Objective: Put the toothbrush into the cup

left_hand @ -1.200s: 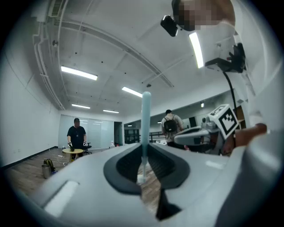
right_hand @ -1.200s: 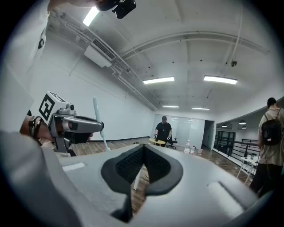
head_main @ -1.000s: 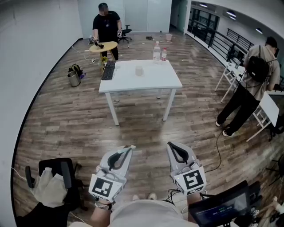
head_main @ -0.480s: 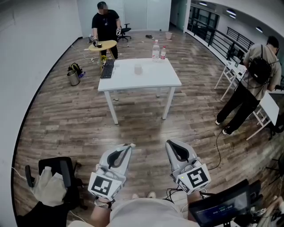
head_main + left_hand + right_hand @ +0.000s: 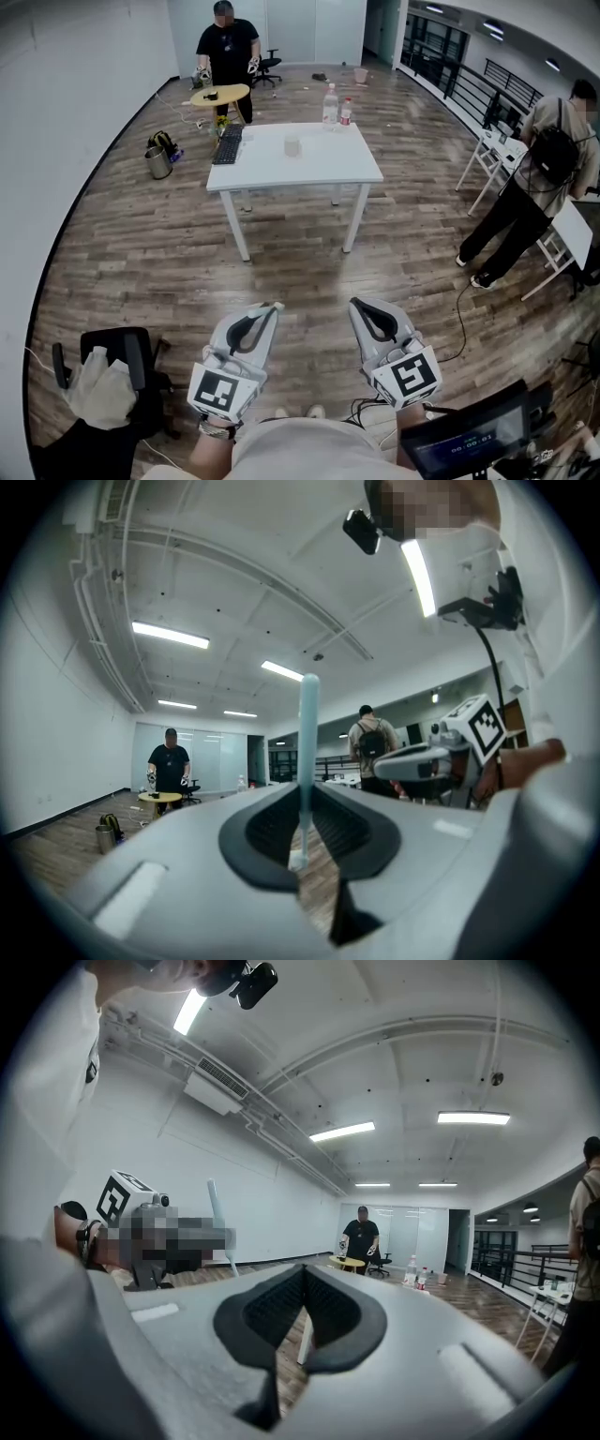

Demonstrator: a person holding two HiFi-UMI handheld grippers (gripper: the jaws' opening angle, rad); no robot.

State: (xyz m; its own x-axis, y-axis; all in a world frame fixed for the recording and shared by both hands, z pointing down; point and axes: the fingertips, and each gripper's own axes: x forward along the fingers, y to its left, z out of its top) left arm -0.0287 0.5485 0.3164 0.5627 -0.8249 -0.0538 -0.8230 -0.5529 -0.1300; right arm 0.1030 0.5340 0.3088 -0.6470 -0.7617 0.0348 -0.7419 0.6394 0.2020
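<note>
cup tiny, toothbrush base hidden in left tool

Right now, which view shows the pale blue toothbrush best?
The left gripper view: the pale blue toothbrush stands large between the jaws. The right gripper view shows it small; the head view, only its tip.

Low in the middle of the head view, both grippers point forward, side by side. The left gripper has its jaws clamped on the toothbrush. The right gripper's jaws meet.
</note>
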